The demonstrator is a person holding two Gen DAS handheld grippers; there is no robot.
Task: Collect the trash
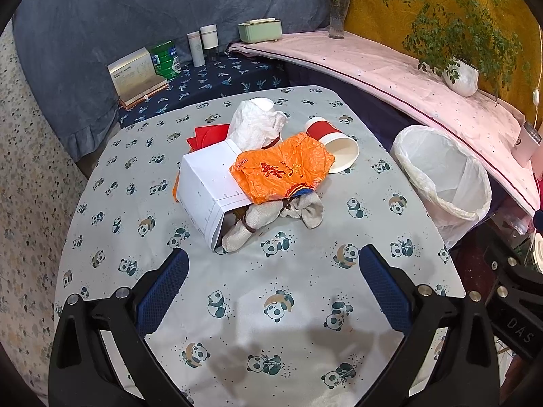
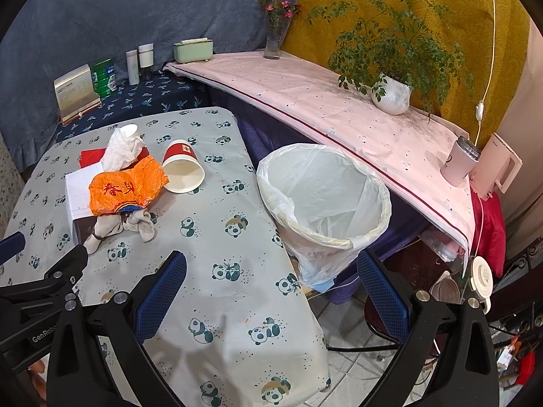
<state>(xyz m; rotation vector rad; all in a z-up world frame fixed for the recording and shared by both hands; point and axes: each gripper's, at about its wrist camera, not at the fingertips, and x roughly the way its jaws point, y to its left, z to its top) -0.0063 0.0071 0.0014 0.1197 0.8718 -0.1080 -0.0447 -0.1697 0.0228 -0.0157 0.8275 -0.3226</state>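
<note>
A pile of trash lies mid-table: an orange plastic wrapper (image 1: 283,169) (image 2: 127,186), a white paper box (image 1: 207,190) (image 2: 79,186), a tipped red paper cup (image 1: 334,142) (image 2: 183,166), crumpled white tissue (image 1: 254,125) (image 2: 120,147), grey socks (image 1: 271,217) (image 2: 122,227) and red paper (image 1: 207,134) (image 2: 90,156). A bin with a white liner (image 1: 441,176) (image 2: 322,200) stands beside the table's right edge. My left gripper (image 1: 273,264) is open and empty, short of the pile. My right gripper (image 2: 271,268) is open and empty, near the bin.
The table has a panda-print cloth (image 1: 271,305) (image 2: 220,237). Behind it a dark shelf holds a box, a green can (image 1: 166,59) and bottles. A pink-covered ledge (image 1: 390,64) (image 2: 322,101) carries a potted plant (image 2: 390,95), a flower vase and a mug (image 2: 458,161).
</note>
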